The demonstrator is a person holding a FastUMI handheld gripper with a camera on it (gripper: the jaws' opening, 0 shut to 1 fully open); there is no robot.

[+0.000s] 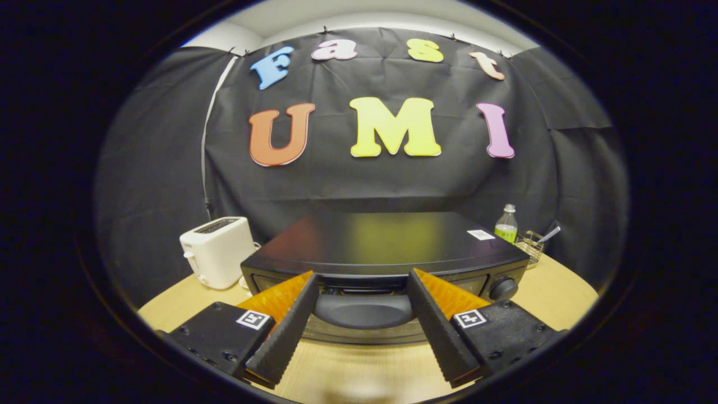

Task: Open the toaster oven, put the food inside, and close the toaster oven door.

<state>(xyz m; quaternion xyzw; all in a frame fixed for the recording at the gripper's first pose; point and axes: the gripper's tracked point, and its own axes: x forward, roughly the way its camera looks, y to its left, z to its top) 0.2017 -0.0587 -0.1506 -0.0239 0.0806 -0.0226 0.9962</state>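
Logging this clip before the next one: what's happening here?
A hand-held set of tongs is open, its fingers spread either side of the handle on the black toaster oven, whose door looks shut. Nothing is gripped yet. The oven stands on a wooden table, with a white toaster on one side and a green bottle with a wire basket on the other.

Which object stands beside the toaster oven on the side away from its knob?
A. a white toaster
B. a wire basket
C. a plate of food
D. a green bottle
A: the white toaster stands on the table by the toaster oven opposite its knob; the gripper fingers are open at the oven front.
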